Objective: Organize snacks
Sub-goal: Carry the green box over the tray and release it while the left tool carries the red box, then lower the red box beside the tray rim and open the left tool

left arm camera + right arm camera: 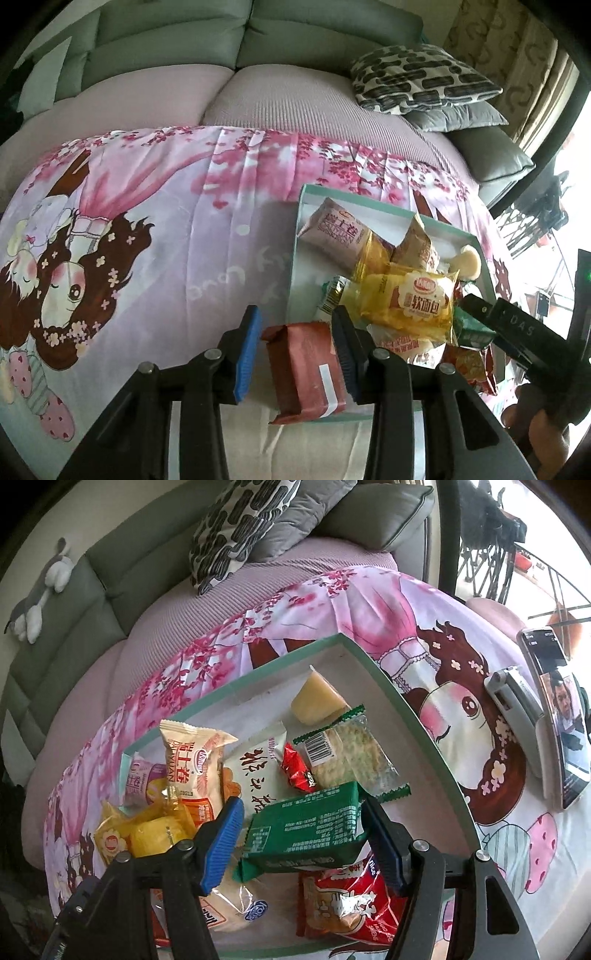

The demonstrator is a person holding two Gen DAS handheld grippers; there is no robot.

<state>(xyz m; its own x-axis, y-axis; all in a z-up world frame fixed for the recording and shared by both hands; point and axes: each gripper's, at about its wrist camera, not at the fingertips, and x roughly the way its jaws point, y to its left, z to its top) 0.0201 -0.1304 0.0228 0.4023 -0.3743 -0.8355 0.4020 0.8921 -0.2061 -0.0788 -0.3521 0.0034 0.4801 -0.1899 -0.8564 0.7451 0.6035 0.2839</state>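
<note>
A shallow white box with a teal rim [406,701] lies on a pink cartoon blanket and holds several snack packets. In the right wrist view my right gripper [303,812] is shut on a green packet [306,827], held crosswise over the other snacks in the box. The left wrist view shows that gripper [476,306] at the box's right side with the green packet [471,332] at its tip. My left gripper [295,332] stands open around a red-brown packet [306,373] that lies on the box's near left corner; a gap shows beside the left pad [245,354].
A yellow bread packet [410,302] and a cream roll packet [332,232] sit in the box [299,221]. A phone on a stand [554,716] rests on the blanket at the right. Grey sofa backs and patterned cushions [421,77] lie behind. A hand [543,432] holds the right gripper.
</note>
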